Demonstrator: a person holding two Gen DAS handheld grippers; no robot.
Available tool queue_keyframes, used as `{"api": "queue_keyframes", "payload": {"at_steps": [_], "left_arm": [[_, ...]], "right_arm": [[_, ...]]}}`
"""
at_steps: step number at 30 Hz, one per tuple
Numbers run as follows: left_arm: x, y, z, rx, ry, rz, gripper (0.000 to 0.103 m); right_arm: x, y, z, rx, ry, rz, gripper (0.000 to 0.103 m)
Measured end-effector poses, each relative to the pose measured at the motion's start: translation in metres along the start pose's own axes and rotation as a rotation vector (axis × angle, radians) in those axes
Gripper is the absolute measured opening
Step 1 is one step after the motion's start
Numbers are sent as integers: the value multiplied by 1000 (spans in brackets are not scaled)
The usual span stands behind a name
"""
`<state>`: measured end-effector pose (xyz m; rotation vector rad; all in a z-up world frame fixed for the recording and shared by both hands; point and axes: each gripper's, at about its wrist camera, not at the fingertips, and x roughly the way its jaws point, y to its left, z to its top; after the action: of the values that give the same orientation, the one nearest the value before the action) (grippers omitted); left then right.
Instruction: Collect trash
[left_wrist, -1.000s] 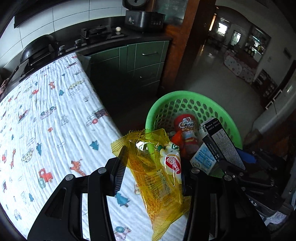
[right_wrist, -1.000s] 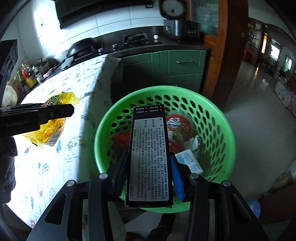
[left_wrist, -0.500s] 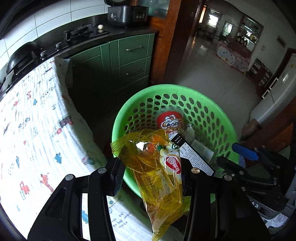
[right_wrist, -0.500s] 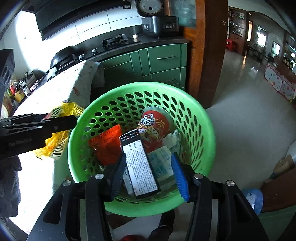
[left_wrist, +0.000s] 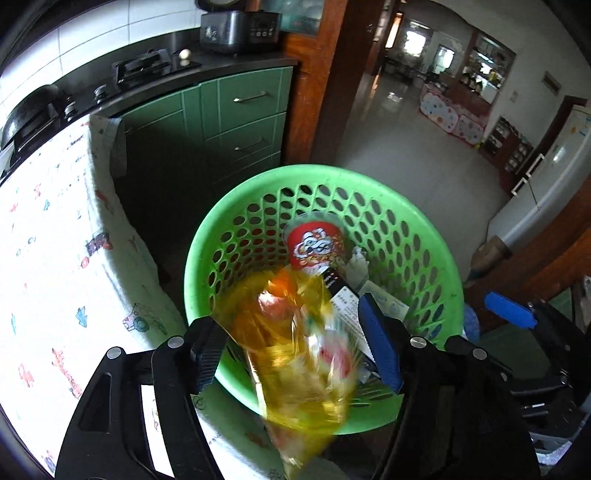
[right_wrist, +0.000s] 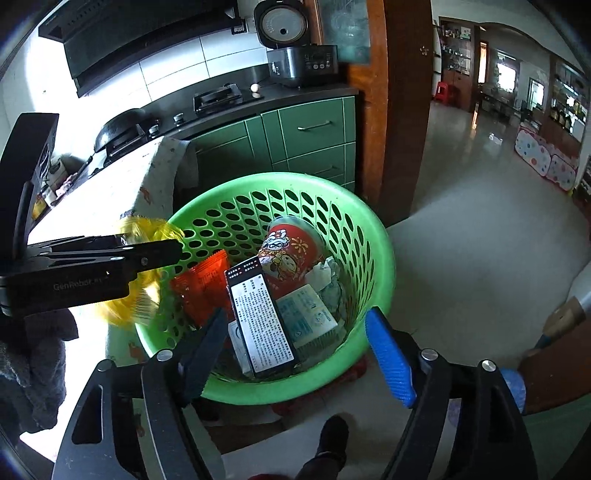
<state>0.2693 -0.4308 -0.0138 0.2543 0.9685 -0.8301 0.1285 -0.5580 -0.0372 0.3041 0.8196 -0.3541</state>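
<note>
A green perforated basket (left_wrist: 417, 236) (right_wrist: 373, 236) stands on the floor beside the table. It holds a red cup (right_wrist: 291, 251), an orange-red packet (right_wrist: 201, 284), a black box (right_wrist: 260, 314) and a pale carton (right_wrist: 310, 317). My left gripper (left_wrist: 295, 350) is open above the basket's near rim; a yellow wrapper (left_wrist: 295, 350) is blurred between its spread fingers, loose and dropping. The wrapper also shows in the right wrist view (right_wrist: 140, 295) at the basket's left rim. My right gripper (right_wrist: 295, 347) is open and empty over the basket.
A table with a printed cloth (left_wrist: 48, 240) lies left of the basket. Green cabinets (left_wrist: 240, 122) and a black counter with a stove and rice cooker (right_wrist: 301, 62) stand behind. A wooden post (right_wrist: 399, 110) rises at the right; tiled floor (right_wrist: 480, 229) beyond.
My left gripper opened and let go of the yellow wrapper, which now falls toward the basket. My right gripper opened wider; the black box it dropped lies in the basket.
</note>
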Motion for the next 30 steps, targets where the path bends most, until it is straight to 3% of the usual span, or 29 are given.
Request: {"api": "queue_keyframes", "payload": {"at_steps": [2,11,23,30], "left_arm": [[-2,-2,0,7,-5,5,80],[-31,5,-11,0,-50,12,89],[-95,20,-54,21,-147,120,92],[-132,29,-86,3,-197,174,95]], "right_arm": [[-3,1,-2,-2,-6,-7,77],[-23,6,-14,34,-39,15,82],[-59,31,-38,-8,-76,-12,93],[-76,43,-55,-9,-81,7,93]]}}
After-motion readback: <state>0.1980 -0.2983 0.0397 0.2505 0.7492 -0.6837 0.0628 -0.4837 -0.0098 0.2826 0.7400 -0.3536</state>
